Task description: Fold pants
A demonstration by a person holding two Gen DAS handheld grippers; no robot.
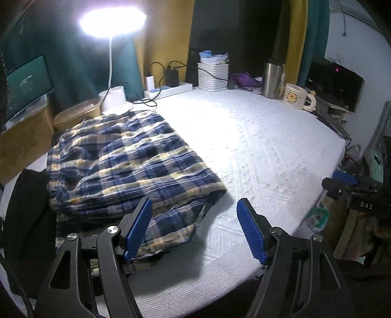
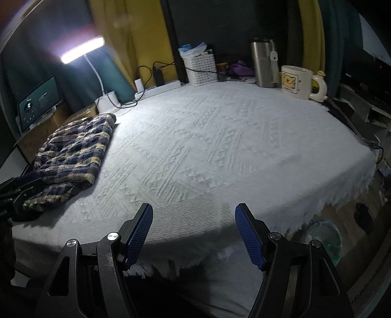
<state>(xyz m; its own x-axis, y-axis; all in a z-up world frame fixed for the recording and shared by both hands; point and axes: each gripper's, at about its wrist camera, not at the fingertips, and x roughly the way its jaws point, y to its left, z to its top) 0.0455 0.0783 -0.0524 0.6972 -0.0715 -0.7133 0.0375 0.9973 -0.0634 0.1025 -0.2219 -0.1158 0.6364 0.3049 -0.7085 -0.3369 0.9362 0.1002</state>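
The blue, yellow and white plaid pants (image 1: 127, 161) lie folded in a stack at the left side of the white textured tablecloth (image 1: 256, 151). They also show at the left in the right wrist view (image 2: 73, 151). My left gripper (image 1: 194, 208) is open and empty, just above the near edge of the pants. My right gripper (image 2: 194, 212) is open and empty over the table's front edge, well right of the pants. The right gripper's tip shows at the right of the left wrist view (image 1: 342, 181).
A lit desk lamp (image 1: 113, 22) stands at the back left by a power strip (image 1: 168, 89). A white basket (image 1: 212, 75), a steel tumbler (image 1: 272, 79) and a bear mug (image 1: 297, 96) line the back. A tablet (image 1: 27, 85) stands at far left.
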